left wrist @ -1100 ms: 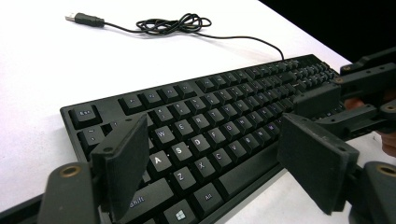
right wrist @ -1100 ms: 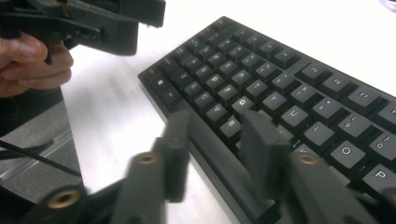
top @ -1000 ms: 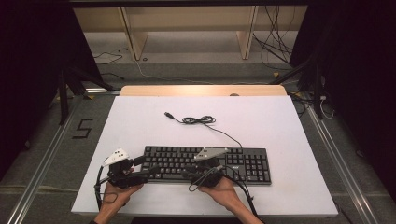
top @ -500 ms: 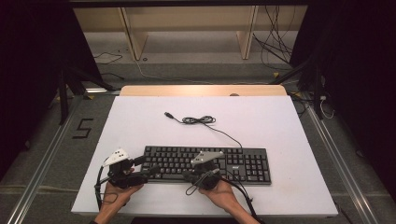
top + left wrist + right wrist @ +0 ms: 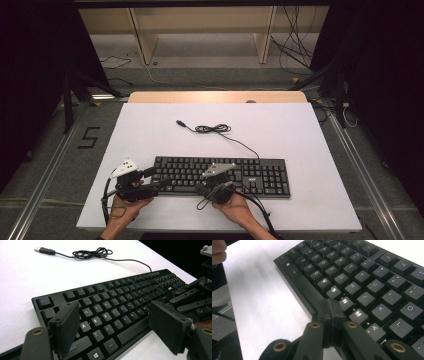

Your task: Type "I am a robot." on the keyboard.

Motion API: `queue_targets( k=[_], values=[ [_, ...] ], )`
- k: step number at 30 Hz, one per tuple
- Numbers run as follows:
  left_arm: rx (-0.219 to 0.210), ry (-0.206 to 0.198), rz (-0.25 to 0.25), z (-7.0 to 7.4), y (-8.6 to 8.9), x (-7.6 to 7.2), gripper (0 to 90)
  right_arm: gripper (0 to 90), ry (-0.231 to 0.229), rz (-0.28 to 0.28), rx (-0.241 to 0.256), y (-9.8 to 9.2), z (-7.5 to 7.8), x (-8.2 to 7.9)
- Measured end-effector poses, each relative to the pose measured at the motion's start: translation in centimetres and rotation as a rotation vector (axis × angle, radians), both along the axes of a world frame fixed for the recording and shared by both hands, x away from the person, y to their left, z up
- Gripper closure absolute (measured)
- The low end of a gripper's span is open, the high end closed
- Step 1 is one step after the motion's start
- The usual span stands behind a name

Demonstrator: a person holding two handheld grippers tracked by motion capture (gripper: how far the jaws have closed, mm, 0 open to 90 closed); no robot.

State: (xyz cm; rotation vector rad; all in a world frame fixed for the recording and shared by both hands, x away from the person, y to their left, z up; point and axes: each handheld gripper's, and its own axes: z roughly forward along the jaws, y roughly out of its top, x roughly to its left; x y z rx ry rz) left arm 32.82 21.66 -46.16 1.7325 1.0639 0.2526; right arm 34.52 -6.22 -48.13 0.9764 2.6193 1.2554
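Keyboard (image 5: 220, 175), black and full-sized, lies flat in the lower middle of the high view on the white table (image 5: 300, 130), its long side running across the frame. Its cable (image 5: 215, 129) leaves the far edge and curls into a small loose bundle above it, ending in a USB plug (image 5: 181, 122) toward the upper left of the tabletop.

Both forearms enter from the bottom edge of the high view. The left hand (image 5: 125, 207) sits at lower left and holds the left gripper (image 5: 161, 178) pointing rightward at the keyboard's left end. In the left gripper view its two black jaws stand wide apart and released, one over the left-hand keys near Shift and A, the other at the right of the frame beyond the front edge.

The right hand (image 5: 235, 205) sits lower centre, holding the right gripper (image 5: 331, 312) at the keyboard's near edge. In the right gripper view its jaws are pressed flat together with nothing between them, the tip close over the front edge beside the N key (image 5: 345, 301).
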Motion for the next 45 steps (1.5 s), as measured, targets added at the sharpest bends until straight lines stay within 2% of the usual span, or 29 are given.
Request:
queue_targets(
  k=[12, 14, 15, 17, 28, 29, 34, 45],
  values=[
    [0.001, 0.000, -0.001, 0.0, 0.0, 0.0, 24.6, 90.0, 0.003, -0.004, -0.015, 0.1, -0.2, 0.0],
    [0.000, 0.001, 0.000, 0.0, 0.0, 0.0, 24.6, 90.0, -0.004, 0.000, -0.011, 0.2, -0.4, 0.1],
    [0.001, 0.001, 0.000, 0.0, -0.1, 0.0, 24.6, 90.0, -0.019, -0.001, -0.027, 0.4, -0.3, -0.1],
    [0.001, -0.001, -0.001, 0.0, -0.1, 0.0, 24.6, 90.0, -0.020, 0.001, -0.031, 0.4, -0.3, -0.1],
    [0.002, 0.001, 0.007, -0.1, 0.0, 0.1, 24.7, 90.0, 0.009, -0.012, -0.006, 0.2, -0.2, 0.0],
    [0.008, 0.005, 0.007, -0.2, 0.0, 0.3, 24.7, 87.7, 0.011, -0.012, 0.017, -0.1, 0.0, 0.1],
    [0.007, 0.007, 0.008, -0.3, 0.0, 0.4, 25.2, 84.1, 0.016, -0.023, 0.049, -0.4, 0.5, 0.2],
    [0.026, -0.001, -0.002, -0.5, -0.1, 0.7, 34.3, 56.2, 0.014, -0.009, 0.108, -1.3, 1.4, 0.0]
  ],
)
